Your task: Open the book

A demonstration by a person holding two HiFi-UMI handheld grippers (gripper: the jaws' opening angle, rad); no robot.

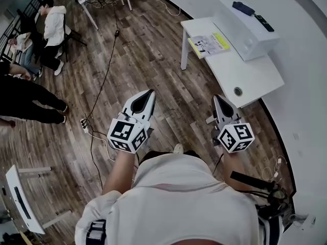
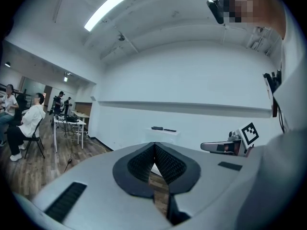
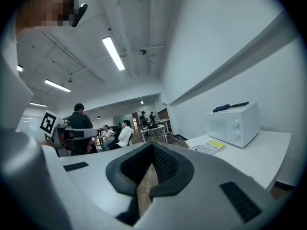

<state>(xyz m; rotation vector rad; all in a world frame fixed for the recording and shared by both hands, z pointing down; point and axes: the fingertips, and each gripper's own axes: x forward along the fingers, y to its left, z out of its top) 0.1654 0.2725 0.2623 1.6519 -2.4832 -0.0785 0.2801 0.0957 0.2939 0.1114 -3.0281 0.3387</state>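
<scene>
White-covered book with a yellow strip (image 1: 209,44) lies flat on the white table (image 1: 255,78) in the upper right of the head view, beside a white microwave oven (image 1: 245,27). Your left gripper (image 1: 148,93) has its jaws pressed together on nothing, over the wood floor, well apart from the book. Your right gripper (image 1: 218,100), likewise closed and empty, is nearer. The book lies ahead and slightly right of it, long side roughly across the frame. Its cover print is too small to read.
</scene>
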